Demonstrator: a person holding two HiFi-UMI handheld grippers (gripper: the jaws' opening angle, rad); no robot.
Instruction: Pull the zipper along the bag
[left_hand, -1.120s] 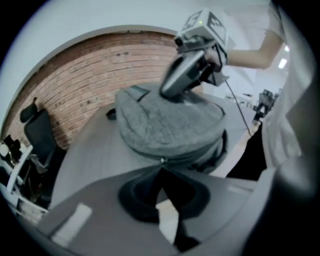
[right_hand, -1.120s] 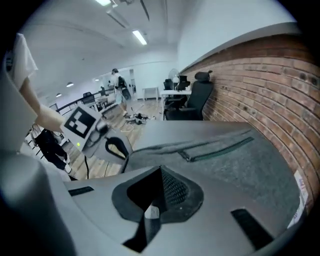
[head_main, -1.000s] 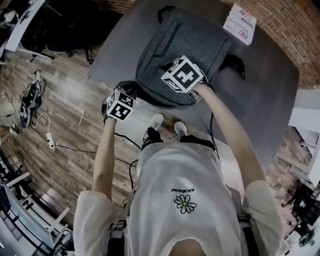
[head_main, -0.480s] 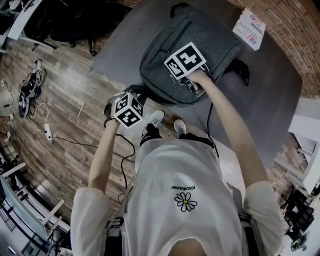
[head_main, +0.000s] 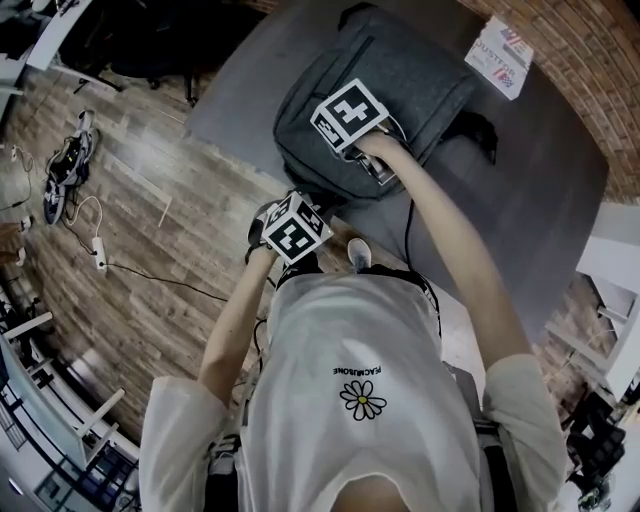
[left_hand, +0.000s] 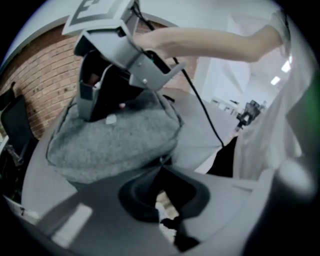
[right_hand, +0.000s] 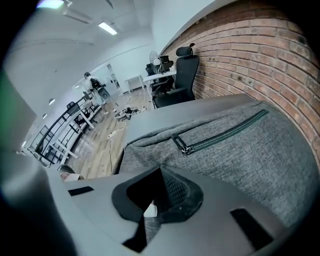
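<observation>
We clench the right tool (right_hand: 160, 169) on the bag (right_hand: 240, 150) to anchor it, while the left tool (left_hand: 161, 168) is closed, seemingly pinching the zipper pull (left_hand: 160, 161) to drag it.

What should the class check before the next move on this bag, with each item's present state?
1. Bag lies flat on the table: ok.
2. Right tool is down on the bag, jaws together: ok.
3. Left tool is at the bag's near edge, jaws together: ok.
4. Left tool grips a zipper pull: cannot tell, since only a small glint shows at its tips.
5. Front zipper is closed and flat: ok.
</observation>
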